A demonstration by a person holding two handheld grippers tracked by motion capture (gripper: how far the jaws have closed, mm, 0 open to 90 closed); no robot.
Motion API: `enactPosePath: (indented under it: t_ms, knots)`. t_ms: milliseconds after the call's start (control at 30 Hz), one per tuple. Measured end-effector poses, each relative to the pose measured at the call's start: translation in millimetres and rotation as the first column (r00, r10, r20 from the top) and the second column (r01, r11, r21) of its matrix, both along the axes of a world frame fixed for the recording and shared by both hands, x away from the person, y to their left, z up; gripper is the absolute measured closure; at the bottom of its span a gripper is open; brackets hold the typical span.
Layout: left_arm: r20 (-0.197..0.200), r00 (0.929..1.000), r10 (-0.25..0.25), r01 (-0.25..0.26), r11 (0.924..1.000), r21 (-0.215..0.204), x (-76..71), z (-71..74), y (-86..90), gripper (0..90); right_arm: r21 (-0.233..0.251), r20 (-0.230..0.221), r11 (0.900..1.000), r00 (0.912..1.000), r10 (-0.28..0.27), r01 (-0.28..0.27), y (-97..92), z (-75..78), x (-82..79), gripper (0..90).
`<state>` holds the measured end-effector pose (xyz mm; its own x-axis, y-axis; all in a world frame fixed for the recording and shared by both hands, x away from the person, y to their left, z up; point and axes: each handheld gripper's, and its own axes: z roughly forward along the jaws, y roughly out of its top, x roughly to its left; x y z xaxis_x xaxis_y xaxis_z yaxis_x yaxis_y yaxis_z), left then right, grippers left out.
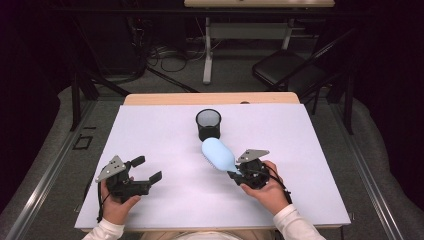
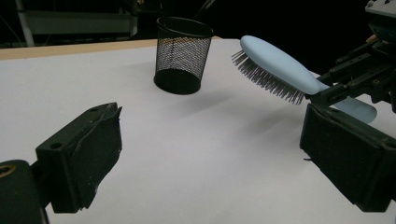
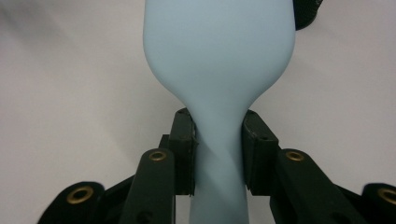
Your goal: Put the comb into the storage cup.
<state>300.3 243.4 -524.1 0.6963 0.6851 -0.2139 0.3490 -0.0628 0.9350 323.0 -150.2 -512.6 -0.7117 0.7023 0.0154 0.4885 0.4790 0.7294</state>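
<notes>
Holding the pale blue plastic hairbrush [image 1: 218, 154] by the narrow neck of its handle, the right hand-held gripper [image 1: 239, 171] has both black pads clamped on it, as the right gripper view shows [image 3: 218, 154]. The brush is lifted off the white bench [image 1: 165, 135], bristles facing down, its head pointing toward the black wire-mesh cup [image 1: 208, 124] that stands upright near the far middle of the bench. In the high view the head's tip lies just beside the cup's near rim.

The work in hand looks like dropping the brush into that cup. To do it well, the brush probably needs tipping toward vertical above the opening, so one end enters cleanly without the bristles [image 2: 266, 77] catching the mesh rim. The cup is light and could slide or topple if nudged sideways, so a straight descent seems safest. The grip sits on a tapering handle, so the brush may pivot while turning.

The left hand-held gripper [image 1: 145, 169] rests low at the bench's near left with jaws wide apart, holding nothing; it could steady the cup.
</notes>
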Motion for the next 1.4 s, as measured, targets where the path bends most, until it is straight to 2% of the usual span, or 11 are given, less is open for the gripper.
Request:
enactPosePath:
  t_ms: [300, 400, 600, 700, 833, 1033, 1233, 1400]
  knots:
    - [-0.019, 0.9994, -0.029, 0.029, 0.9996, -0.004, -0.8, 1.1, -3.9, 5.5, 0.019, 0.033, 0.9998, 0.9995, -0.002, 0.001, 1.1, 0.7, -5.4, 69.5]
    - [-0.014, 0.9993, -0.034, 0.034, 0.9994, -0.004, -0.8, 0.8, -6.2, 5.5, 0.02, 0.045, 0.9998, 0.999, -0.003, 0.003, 1.2, 1.2, -7.7, 69.5]
    - [-0.017, 0.9983, -0.056, 0.056, 0.9984, 0.011, -4.6, 1.0, -11.5, 5.5, 0.02, 0.077, 0.9998, 0.997, 0.006, -0.007, 3.2, 1.4, -13.7, 69.5]
    - [-0.013, 0.9978, -0.065, 0.065, 0.9978, 0.008, -5.7, 1.6, -14.0, 5.5, 0.019, 0.081, 0.9998, 0.9967, 0.01, -0.011, 3.8, 1.3, -15.7, 69.5]
    - [-0.021, 0.9965, -0.08, 0.081, 0.9964, 0.026, -5.8, 0.2, -19.0, 5.5, 0.014, 0.074, 0.9997, 0.997, 0.02, -0.021, 4.4, -0.3, -16.7, 69.5]
    - [-0.042, 0.9935, -0.105, 0.107, 0.9938, 0.031, -6.6, 0.2, -22.7, 5.3, 0.006, 0.071, 0.9997, 0.9972, 0.023, -0.023, 6.0, -2.0, -18.8, 69.5]
    - [-0.068, 0.9894, -0.129, 0.127, 0.9915, -0.027, -5.3, 5.3, -27.4, 5.3, 0.025, 0.092, 0.9993, 0.9954, 0.026, -0.028, 7.7, 0.8, -22.1, 69.4]
    - [-0.064, 0.9908, -0.12, 0.117, 0.9923, -0.039, -1.6, 12.3, -30.5, 5.3, 0.033, 0.103, 0.999, 0.9943, 0.028, -0.032, 9.2, 2.1, -23.9, 69.4]
